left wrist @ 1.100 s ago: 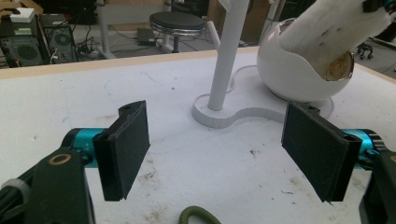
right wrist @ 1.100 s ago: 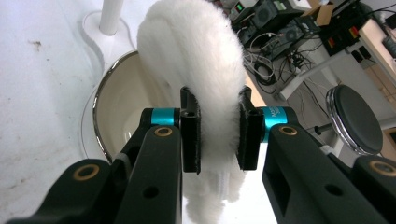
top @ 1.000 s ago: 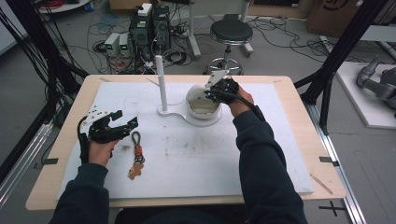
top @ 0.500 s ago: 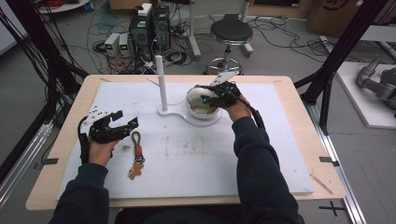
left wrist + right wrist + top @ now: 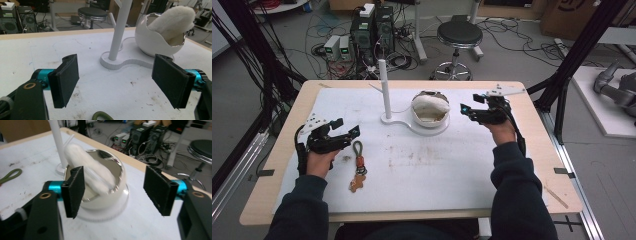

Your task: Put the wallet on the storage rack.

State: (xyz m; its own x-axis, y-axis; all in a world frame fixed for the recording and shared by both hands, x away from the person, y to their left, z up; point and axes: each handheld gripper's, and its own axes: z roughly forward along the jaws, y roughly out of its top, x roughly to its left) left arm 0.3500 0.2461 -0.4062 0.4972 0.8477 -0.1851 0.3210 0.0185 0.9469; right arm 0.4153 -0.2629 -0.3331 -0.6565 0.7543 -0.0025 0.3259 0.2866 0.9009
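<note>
While the bowl [image 5: 430, 111] sits on the white stand [image 5: 388, 118] at mid-table, the right gripper [image 5: 468, 112] is held just right of it, jaws spread and empty, and the left gripper [image 5: 347, 133] is seen well left of the bowl, above the keychain [image 5: 358, 169].

In the left gripper view, jaws are parted with nothing between them; the bowl [image 5: 160, 40] lies ahead, fluffy pad [image 5: 175, 21] leaning out.

In the right gripper view, the open jaws frame the bowl [image 5: 100, 182], probably for access to the pad [image 5: 87, 173].
</note>
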